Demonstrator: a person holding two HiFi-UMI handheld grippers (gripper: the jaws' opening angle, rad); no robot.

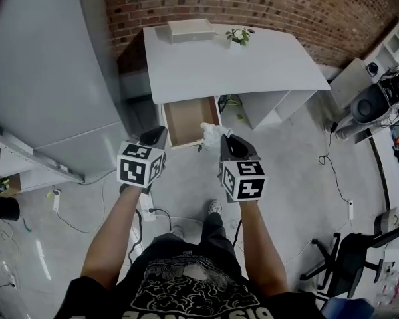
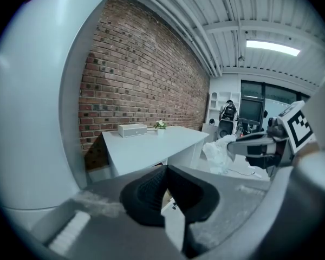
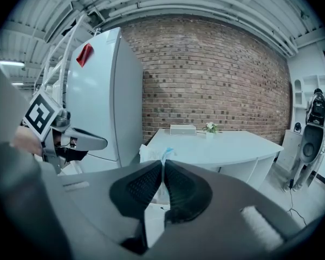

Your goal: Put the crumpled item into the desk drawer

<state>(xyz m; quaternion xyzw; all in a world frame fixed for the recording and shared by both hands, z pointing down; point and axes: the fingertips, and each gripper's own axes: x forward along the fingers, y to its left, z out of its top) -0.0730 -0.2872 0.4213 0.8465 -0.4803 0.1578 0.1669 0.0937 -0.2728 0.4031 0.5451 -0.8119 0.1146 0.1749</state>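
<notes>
A crumpled white item (image 1: 211,133) hangs from my right gripper (image 1: 227,139), whose jaws are shut on it, just right of the open desk drawer (image 1: 189,119) with its brown inside. In the right gripper view the crumpled item (image 3: 151,155) sticks up past the closed pads of the right gripper (image 3: 162,182). My left gripper (image 1: 153,137) is shut on nothing, at the drawer's front left corner. The left gripper view has the left gripper (image 2: 166,191) with jaws together, and the crumpled item (image 2: 219,153) to its right in the other gripper's tips.
The white desk (image 1: 266,65) stands against a brick wall, with a white box (image 1: 191,30) and a small plant (image 1: 239,36) on it. A tall grey cabinet (image 1: 46,65) is at the left. A speaker (image 1: 369,103), an office chair (image 1: 339,258) and floor cables (image 1: 329,161) lie right.
</notes>
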